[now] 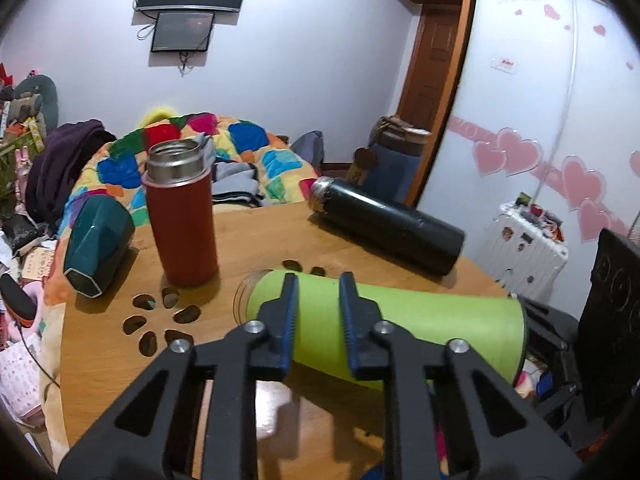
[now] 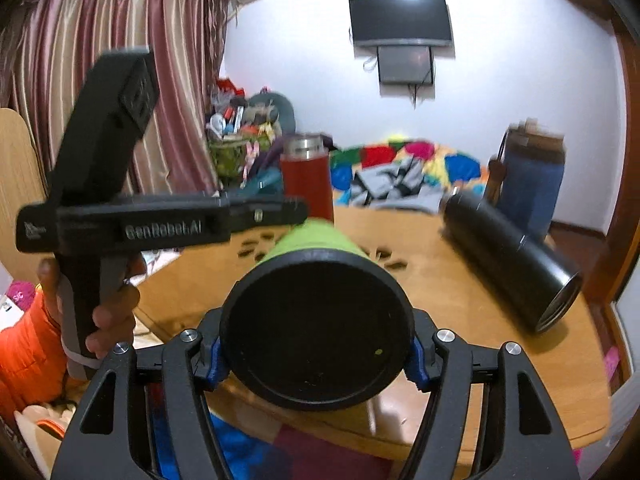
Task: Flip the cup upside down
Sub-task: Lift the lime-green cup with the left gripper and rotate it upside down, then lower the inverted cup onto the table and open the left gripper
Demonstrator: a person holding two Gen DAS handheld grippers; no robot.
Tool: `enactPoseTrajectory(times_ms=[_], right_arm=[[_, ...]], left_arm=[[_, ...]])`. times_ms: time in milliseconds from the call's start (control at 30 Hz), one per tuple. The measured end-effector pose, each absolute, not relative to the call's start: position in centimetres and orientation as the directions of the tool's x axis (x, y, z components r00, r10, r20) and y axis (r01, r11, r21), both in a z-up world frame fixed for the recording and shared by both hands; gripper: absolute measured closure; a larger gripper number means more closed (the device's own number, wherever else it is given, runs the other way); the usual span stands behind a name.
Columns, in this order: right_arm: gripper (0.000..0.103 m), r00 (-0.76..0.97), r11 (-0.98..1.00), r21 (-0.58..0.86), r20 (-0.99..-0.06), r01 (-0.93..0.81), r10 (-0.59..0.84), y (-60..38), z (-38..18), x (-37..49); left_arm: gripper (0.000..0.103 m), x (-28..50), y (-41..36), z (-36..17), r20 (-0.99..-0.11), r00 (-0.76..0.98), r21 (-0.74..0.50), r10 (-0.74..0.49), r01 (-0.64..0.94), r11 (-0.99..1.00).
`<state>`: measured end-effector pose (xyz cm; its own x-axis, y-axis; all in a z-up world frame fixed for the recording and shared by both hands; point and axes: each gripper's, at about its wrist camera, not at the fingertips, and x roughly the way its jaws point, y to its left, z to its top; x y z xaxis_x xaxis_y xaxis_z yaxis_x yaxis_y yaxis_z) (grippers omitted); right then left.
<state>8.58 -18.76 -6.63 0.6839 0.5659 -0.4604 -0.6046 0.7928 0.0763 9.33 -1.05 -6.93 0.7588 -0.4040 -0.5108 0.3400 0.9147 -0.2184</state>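
Cup (image 1: pixel 400 328): green, horizontal above surface (image 1: pixel 248 248). Right claw (image 2: pixel 316 360) clamped on black base end; left claw (image 1: pixel 318 320) apart, fingers over its mid-body w/o gripping. Advice: rotate slowly, mouth down.

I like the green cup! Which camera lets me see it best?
The left wrist view. There the green cup lies sideways, its whole side showing, with the left claw over its middle. The right wrist view mostly shows its black end, gripped by the right claw.
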Motion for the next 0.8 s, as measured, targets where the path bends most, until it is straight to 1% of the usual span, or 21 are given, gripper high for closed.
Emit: enactPoseTrajectory(times_ms=[133,267,367,500,600,733,800], right_arm=[[0.04,0.715,0.797,0.049,-0.41,-0.602,0.566,-18.9,-4.6,7.6],[0.04,0.733,0.796,0.022,-0.377,-0.604,0.566,-18.5,-2.9,7.4],[0.04,0.74,0.797,0.007,-0.365,-0.604,0.565,-18.1,-1.9,7.4],[0.04,0.748,0.8,-0.003,-0.358,-0.599,0.559,-17.3,-0.4,8.0],[0.04,0.747,0.798,-0.015,-0.363,-0.602,0.557,-16.5,0.3,8.6],[0.04,0.743,0.8,-0.023,-0.387,-0.6,0.547,-15.3,0.8,10.2],[0.04,0.741,0.802,-0.02,-0.396,-0.598,0.543,-14.6,0.8,11.0]], left_arm=[[0.086,8.6,-1.2,-5.7,-0.492,0.755,-0.224,-0.433,0.371,0.901],[0.086,7.9,-1.3,-3.8,-0.484,0.76,-0.201,-0.433,0.385,0.901],[0.086,7.3,-0.6,-1.3,-0.456,0.748,-0.232,-0.482,0.423,0.876],[0.086,6.5,-0.2,2.0,-0.421,0.744,-0.227,-0.519,0.468,0.854],[0.086,6.3,-0.2,3.4,-0.41,0.728,-0.235,-0.55,0.499,0.834],[0.086,7.1,-0.2,4.0,-0.43,0.699,-0.253,-0.571,0.514,0.82],[0.086,7.6,-0.3,4.0,-0.449,0.703,-0.227,-0.552,0.508,0.831]])
